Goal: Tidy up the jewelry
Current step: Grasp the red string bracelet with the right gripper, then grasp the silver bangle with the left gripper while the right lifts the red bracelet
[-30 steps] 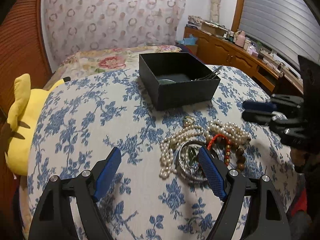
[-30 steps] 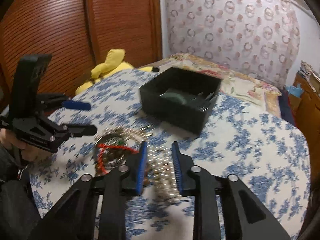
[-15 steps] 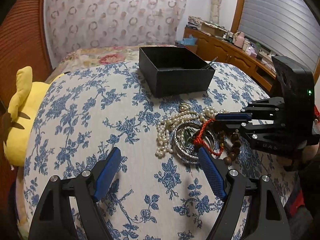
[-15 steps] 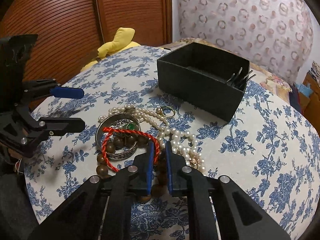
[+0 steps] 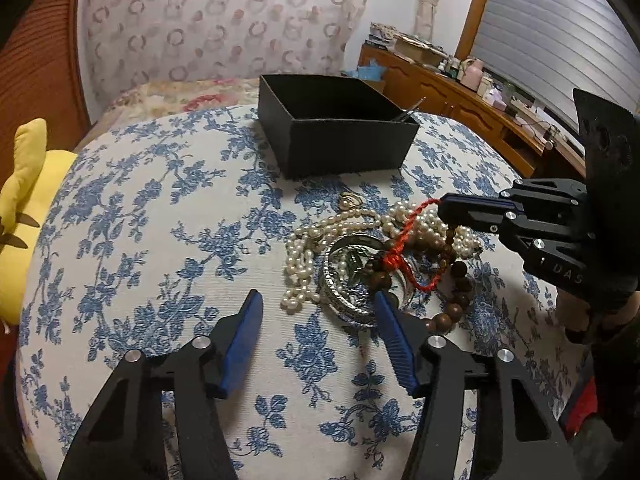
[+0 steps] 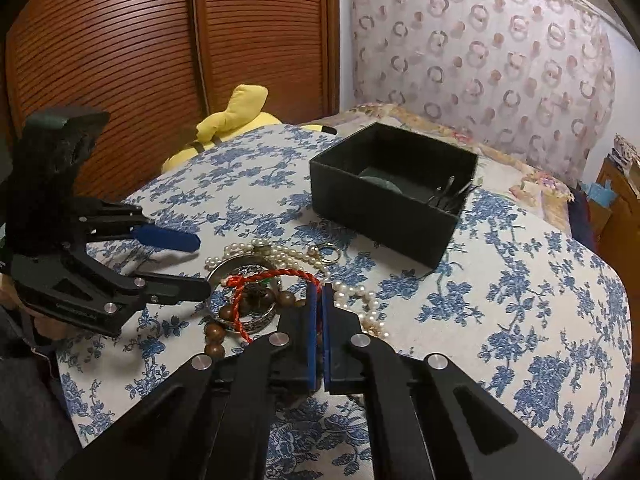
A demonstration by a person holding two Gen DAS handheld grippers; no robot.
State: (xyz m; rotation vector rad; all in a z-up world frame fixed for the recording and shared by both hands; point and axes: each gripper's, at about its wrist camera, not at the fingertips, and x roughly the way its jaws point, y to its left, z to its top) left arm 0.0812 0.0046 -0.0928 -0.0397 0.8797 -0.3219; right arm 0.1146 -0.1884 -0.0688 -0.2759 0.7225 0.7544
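- My right tongs [image 6: 319,294] have just been closing and now pinch the red cord bracelet [image 5: 408,236]; the cord runs taut from their tips down to the tangle
- My left tongs [image 5: 318,312] have just been narrowing but their blue pads touch nothing; the near edge of the pile lies between and just ahead of them
- The jewelry heap sits in the middle of the bed, on the blue-flowered cover [image 5: 160,208]: a pearl necklace [image 5: 304,256], a silver bangle [image 5: 344,300], wooden beads [image 5: 456,280] and a small gold ring [image 5: 349,200] on the side nearest the box
- The black box [image 5: 344,148] stands beyond the heap, toward the head of the bed; in it I see something round and greenish [image 6: 378,184] and some dark hairpins [image 6: 448,196] leaning in a corner
- So I judge a little is put away and most is left: the cord is only gripped, not yet freed, and it looks caught among the beads and bangle
- Pearls, bangle, beads and ring are all outside the box
- The yellow plush toy [image 5: 24,216] lies off the bed's left edge, out of the way
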